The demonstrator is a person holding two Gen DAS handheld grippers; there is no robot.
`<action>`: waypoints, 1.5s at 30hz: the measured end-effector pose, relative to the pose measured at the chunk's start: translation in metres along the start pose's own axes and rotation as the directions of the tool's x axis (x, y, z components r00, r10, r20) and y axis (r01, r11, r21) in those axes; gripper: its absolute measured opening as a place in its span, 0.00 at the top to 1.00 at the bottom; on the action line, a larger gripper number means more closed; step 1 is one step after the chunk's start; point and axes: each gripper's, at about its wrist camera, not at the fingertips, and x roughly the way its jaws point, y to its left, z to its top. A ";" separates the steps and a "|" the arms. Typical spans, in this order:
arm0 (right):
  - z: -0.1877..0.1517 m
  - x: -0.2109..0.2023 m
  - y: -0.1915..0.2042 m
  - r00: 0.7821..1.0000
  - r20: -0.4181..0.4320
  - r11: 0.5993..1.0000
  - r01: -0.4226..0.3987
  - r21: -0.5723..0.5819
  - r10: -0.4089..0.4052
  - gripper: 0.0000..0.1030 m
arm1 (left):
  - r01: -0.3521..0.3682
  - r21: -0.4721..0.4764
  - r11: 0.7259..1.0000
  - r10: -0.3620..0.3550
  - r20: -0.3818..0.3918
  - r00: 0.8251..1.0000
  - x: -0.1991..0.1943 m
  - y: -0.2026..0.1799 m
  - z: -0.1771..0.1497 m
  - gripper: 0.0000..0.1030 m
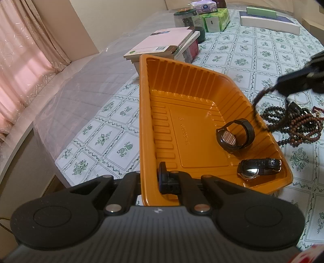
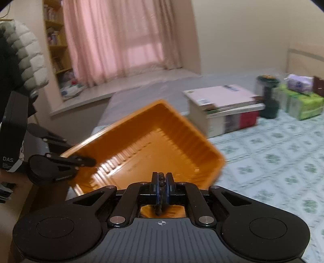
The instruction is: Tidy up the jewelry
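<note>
**A:** What is sitting on the table?

**B:** An orange plastic tray point(image 1: 194, 113) is resting on a tablecloth point(image 1: 263, 52) patterned with green flowers. The left gripper point(image 1: 154, 178) is clamping the tray's near rim, with one finger point(image 1: 165, 179) showing inside the wall and the other outside it.

**A:** Is anything lying in the tray?

**B:** Two wristwatches are. A black watch point(image 1: 236, 136) is standing on its edge with its band looped, near the right wall. A second watch with a shiny case and a dark strap point(image 1: 259, 169) is lying in the near right corner.

**A:** And the right gripper?

**B:** The right gripper point(image 2: 161, 188) is pinching a string of dark beads point(image 2: 161, 182) between its two pads, jaws nearly together. In the left camera's view the gripper is appearing as a dark blurred shape above the tray's right side, and the bead string is hanging down from it, reaching the tray's right rim.

**A:** Where is the rest of the jewelry?

**B:** A pile of bead strands point(image 1: 293, 125), some dark and some reddish brown, is lying on the cloth just beside the tray's right wall.

**A:** Anything further back?

**B:** A stack of books point(image 1: 168, 44) is sitting just behind the tray. Beyond it are standing a dark green jar point(image 1: 186, 18) and a green tissue pack point(image 1: 216, 19). Pink curtains point(image 1: 26, 52) are hanging at the window.
</note>
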 end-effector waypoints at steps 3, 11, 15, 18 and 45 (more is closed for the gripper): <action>-0.001 0.019 0.004 0.999 -0.025 0.999 -0.032 0.009 0.032 0.94 | 0.002 -0.003 1.000 -0.002 0.001 1.000 0.000 0.000 0.000 0.97; -0.007 0.031 0.001 0.997 -0.030 0.997 -0.067 0.041 0.068 0.94 | 0.005 -0.010 1.000 -0.005 0.003 1.000 0.002 0.001 -0.001 0.98; -0.009 0.021 -0.009 0.999 -0.014 0.996 -0.034 0.082 0.035 0.91 | 0.005 -0.013 1.000 -0.005 0.003 1.000 0.002 0.001 -0.002 0.98; -0.016 0.007 -0.022 1.000 -0.008 0.994 0.007 0.111 -0.006 0.87 | 0.005 -0.013 1.000 -0.005 0.003 1.000 0.002 0.002 -0.002 0.98; -0.145 -0.102 -0.142 0.869 -0.142 0.823 0.495 0.279 -0.474 0.68 | -0.014 -0.008 1.000 0.014 -0.009 1.000 0.000 -0.002 0.001 0.98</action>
